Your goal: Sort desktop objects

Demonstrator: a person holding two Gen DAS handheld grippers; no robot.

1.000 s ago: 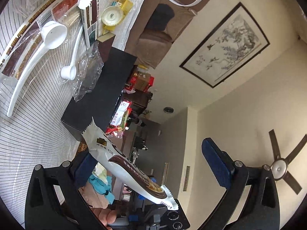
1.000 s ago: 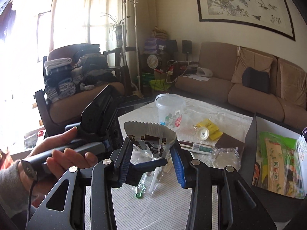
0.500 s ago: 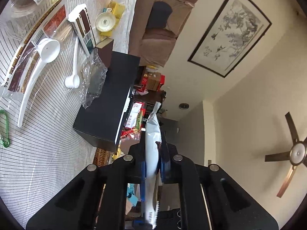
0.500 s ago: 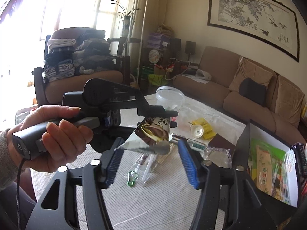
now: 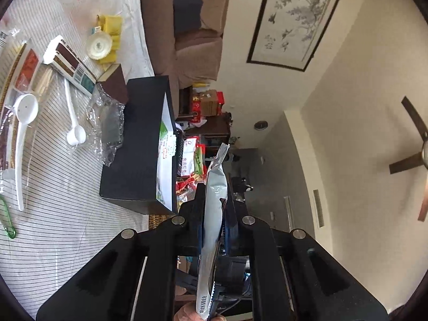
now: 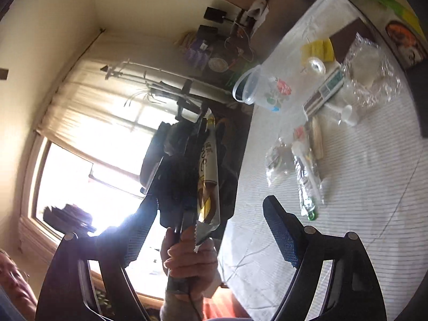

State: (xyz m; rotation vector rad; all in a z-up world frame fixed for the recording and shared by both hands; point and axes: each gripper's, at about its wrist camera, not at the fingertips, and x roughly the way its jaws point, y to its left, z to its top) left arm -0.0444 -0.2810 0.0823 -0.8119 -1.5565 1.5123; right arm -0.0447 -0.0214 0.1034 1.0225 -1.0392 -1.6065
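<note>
**Sachet changed hands: left had it, right let go**

Nearest the lens, the left gripper [image 5: 214,211] had its fingers clamped flat on the silver sachet [image 5: 214,203], which a second before had only dangled loose between wide-open fingers. The packet stood edge-on, held up in the air above the counter [image 5: 61,200]. The right gripper [image 6: 211,230] was out of it: its fingers were spread wide apart, nothing between them, and its view had swung round since half a second ago. The handover looked complete, I'd say. Just beyond, the black box [image 5: 139,144] sat open with packets inside, the likely drop spot. Farther off, the white spoons [image 5: 24,123] and crumpled wrap [image 5: 107,123] waited unsorted.
</note>
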